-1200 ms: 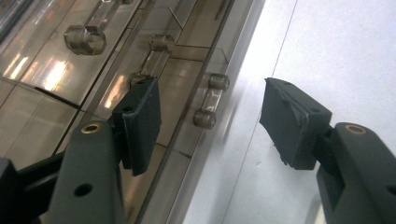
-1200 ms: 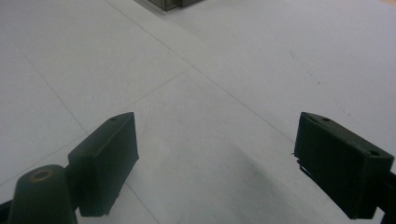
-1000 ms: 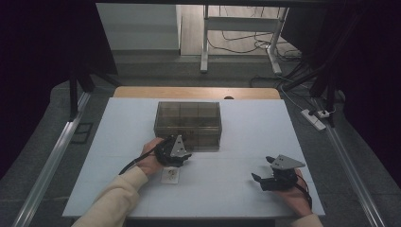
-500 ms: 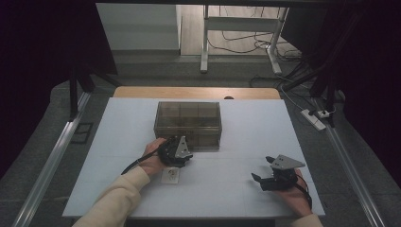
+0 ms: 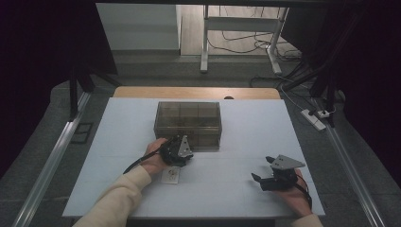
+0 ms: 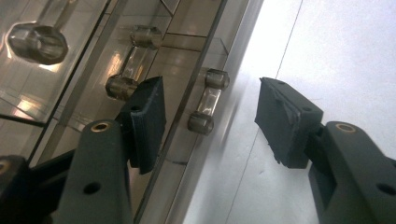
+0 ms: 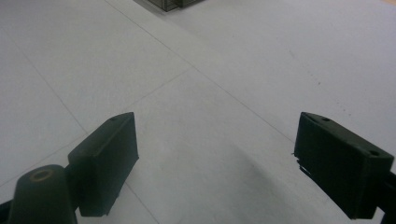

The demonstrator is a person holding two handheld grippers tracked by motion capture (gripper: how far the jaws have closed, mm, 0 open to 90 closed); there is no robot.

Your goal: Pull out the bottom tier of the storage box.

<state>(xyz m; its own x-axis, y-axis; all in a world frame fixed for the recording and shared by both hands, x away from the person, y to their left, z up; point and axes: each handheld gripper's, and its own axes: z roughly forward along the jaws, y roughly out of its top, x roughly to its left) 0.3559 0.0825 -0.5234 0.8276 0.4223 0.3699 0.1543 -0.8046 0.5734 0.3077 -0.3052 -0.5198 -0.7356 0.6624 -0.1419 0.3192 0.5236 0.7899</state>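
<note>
Left gripper (image 6: 210,121) straddles the smoked acrylic box's clear handle (image 6: 208,101), jaws apart and closing, no grip yet; box (image 5: 187,124) unopened. Right gripper (image 5: 263,176) idles agape at 4 o'clock on the worktop (image 5: 246,142).

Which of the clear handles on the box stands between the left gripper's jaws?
The near handle on the box front; the other handles lie beyond the left jaw.

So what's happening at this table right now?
A person works with a gripper in each hand. The left gripper is up against the front of a smoky clear drawer box; its fingers have just been closing around a small clear handle but do not press on it yet. The right gripper rests open on the white table, apart from the box.
</note>
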